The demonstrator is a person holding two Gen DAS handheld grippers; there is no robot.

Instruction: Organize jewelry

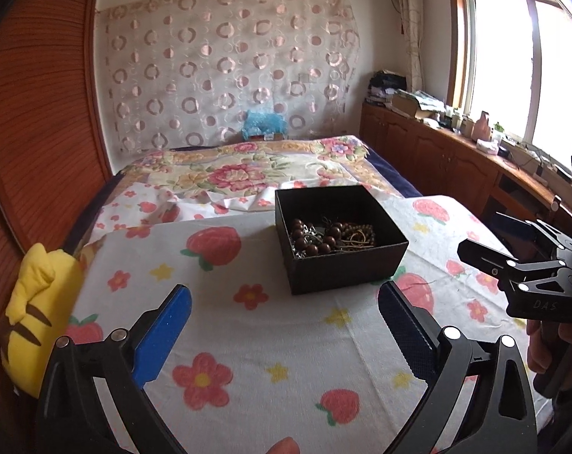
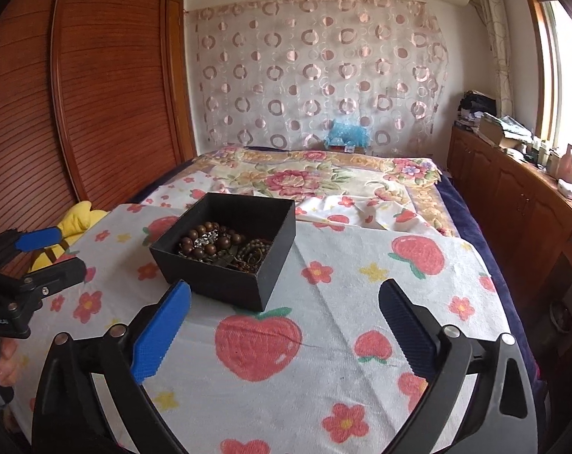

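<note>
A black open box stands on a white strawberry-print cloth. Inside it lies a heap of jewelry: brown bead bracelets and a silvery chain. My left gripper is open just in front of the box, with nothing between its fingers. The right gripper hovers to the right of the box, jaws apart. In the right wrist view the box and its jewelry sit ahead and to the left of my open, empty right gripper. The left gripper shows at the far left, open.
A yellow plush toy lies at the cloth's left edge by a wooden wardrobe. Behind the box the bed carries a floral cover. Low wooden cabinets with clutter run under the window on the right.
</note>
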